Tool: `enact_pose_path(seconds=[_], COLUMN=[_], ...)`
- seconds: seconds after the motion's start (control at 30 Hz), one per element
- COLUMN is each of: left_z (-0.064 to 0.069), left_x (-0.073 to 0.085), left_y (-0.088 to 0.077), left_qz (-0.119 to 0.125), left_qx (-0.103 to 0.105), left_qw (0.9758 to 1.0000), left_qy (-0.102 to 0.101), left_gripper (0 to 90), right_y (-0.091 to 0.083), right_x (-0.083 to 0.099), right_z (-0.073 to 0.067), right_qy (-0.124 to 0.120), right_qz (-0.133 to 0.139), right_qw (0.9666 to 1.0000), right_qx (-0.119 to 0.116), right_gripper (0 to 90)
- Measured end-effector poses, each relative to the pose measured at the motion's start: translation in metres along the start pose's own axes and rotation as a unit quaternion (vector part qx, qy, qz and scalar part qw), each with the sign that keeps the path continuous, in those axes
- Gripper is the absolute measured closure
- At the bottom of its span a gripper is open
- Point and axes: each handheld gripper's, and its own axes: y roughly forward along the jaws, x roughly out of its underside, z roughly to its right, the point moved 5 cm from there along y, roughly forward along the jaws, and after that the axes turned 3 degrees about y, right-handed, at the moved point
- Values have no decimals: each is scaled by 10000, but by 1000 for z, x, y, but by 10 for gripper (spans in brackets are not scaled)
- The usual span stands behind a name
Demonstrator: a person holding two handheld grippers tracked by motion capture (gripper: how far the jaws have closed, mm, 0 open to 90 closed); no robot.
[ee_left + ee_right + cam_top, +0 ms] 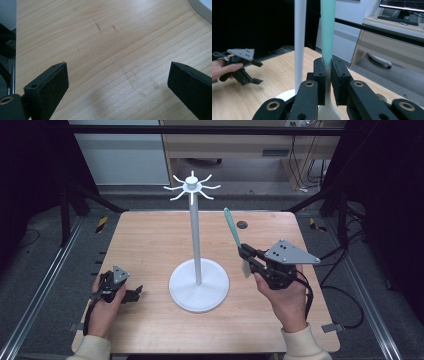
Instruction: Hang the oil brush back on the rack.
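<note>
Two grippers are at work on the wooden table [150, 250]. The right gripper [245, 253] has its jaws squeezed tight on a green spatula [231, 226], holding it low on the handle, near where the green fades into the pale blade end. The long handle sticks up and away from the hand, so its far tip is free. That tip leans toward the tall white stand [196, 240], which has a round base and little hooks [192, 186] spread out at the top. I think the spatula is held this way so its top end can go on one of those hooks. It is lifted off the table now, just beside the pole but not touching it. The left gripper [134, 293] rests low near the table's left edge, jaws wide apart with nothing between them, out of the way.
</note>
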Motion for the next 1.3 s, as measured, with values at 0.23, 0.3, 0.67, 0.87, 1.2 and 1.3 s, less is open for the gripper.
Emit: enact_pose_path(seconds=[0.23, 0.3, 0.67, 0.87, 1.2, 1.3], left_z=[0, 0, 0, 0, 0, 0], left_x=[0, 0, 0, 0, 0, 0], left_y=[-1, -1, 0, 0, 0, 0], left_qz=[17, 16, 13, 14, 13, 16], left_qx=[-6, -2, 23, 16, 24, 23], left_qw=[10000, 10000, 10000, 10000, 10000, 10000], left_qy=[-17, -16, -11, -15, -5, -6], left_gripper=[29, 28, 28, 28, 28, 28], right_y=[0, 0, -2, -1, 3, 4], right_x=[-13, -17, -31, -37, -41, -41], right_z=[-8, -9, -10, -13, -17, -18], right_qy=[5, 13, 44, -23, -65, -66], right_qz=[225, 271, 387, 383, 343, 322], right_qw=[9997, 9996, 9990, 9990, 9990, 9990], right_qx=[-115, -111, -210, -235, -289, -297], right_gripper=[827, 827, 826, 826, 826, 826])
